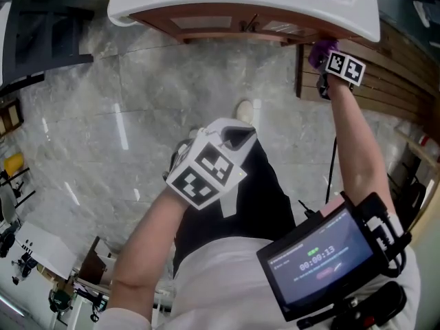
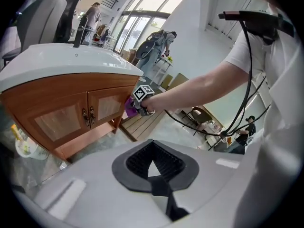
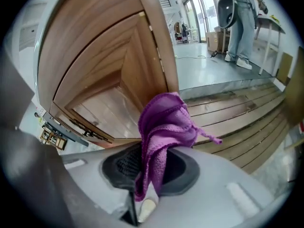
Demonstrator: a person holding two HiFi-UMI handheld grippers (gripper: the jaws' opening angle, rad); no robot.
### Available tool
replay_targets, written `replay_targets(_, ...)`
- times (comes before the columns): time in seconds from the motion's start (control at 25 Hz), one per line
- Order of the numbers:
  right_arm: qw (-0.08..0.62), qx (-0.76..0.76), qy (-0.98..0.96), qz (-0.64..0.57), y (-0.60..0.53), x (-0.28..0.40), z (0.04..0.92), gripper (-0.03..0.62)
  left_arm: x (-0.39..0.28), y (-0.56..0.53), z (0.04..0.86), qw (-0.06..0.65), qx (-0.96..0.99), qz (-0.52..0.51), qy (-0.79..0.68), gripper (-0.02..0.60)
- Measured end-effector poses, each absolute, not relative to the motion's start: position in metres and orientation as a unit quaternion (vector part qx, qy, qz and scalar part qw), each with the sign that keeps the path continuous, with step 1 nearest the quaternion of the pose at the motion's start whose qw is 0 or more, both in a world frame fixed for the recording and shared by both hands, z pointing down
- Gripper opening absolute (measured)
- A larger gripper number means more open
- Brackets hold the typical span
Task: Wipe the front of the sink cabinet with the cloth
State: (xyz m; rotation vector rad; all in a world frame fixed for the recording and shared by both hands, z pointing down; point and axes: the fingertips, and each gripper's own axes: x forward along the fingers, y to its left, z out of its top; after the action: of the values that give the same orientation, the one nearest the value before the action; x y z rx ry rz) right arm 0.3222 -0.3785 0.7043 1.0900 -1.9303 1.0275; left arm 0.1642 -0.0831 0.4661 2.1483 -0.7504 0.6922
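On the left spreads a grey marble floor [image 1: 103, 115], and over it hangs the left tongs [image 2: 153, 171], one of two pairs. Its own view shows the ribbed dark pads [image 2: 168, 163] drawn together at the tips, clenched on nothing. Ahead of it stands one wooden sink cabinet [image 2: 57, 91] under one white basin [image 2: 61, 63]. The cabinet front carries two panelled doors [image 2: 54, 122] side by side, and two small metal pull handles [image 2: 84, 117] sit close together where the doors meet. Further right, the right tongs [image 1: 324, 62] is raised at the end of an outstretched bare arm [image 1: 357, 136], just under the basin's rim at the cabinet's right-hand corner. It is clamped on the single purple knitted cloth [image 3: 164, 122], which bunches up out of the pads and hangs down between them, with one loose thread trailing to the right. The cloth lies right against the edge of the wooden front in the right gripper view, though whether it presses on the wood cannot be told. Right of the cabinet, a slatted wooden platform [image 3: 237, 113] lies on the floor. At lower right in the head view, one dark screen [image 1: 322, 258] with lit readouts sits at the person's chest.
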Motion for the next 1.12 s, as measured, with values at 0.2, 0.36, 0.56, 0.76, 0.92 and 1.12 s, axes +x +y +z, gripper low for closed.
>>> replay_targets(0.2,0.343,0.405,-0.746,0.403,-0.377,0.302,0.710,0.081,0.157,-0.084,0.470,0.378,0.834,0.266,-0.302,0.008)
replay_targets(0.36,0.344,0.382,-0.756,0.404,-0.366,0.272,0.708,0.081,0.151,-0.081,0.469,0.379,0.833,0.260,-0.307,0.007)
replay_targets(0.56,0.336,0.354,-0.771,0.408,-0.356,0.231,0.704,0.081,0.143,-0.076,0.470,0.380,0.832,0.259,-0.312,0.008)
replay_targets(0.76,0.337,0.342,-0.775,0.411,-0.349,0.203,0.701,0.081,0.133,-0.068,0.468,0.381,0.829,0.260,-0.315,0.006)
replay_targets(0.92,0.337,0.330,-0.780,0.411,-0.340,0.184,0.700,0.081,0.122,-0.060,0.468,0.382,0.828,0.258,-0.321,0.007)
replay_targets(1.12,0.337,0.315,-0.787,0.411,-0.331,0.160,0.694,0.081,0.114,-0.054,0.466,0.383,0.827,0.249,-0.327,0.006)
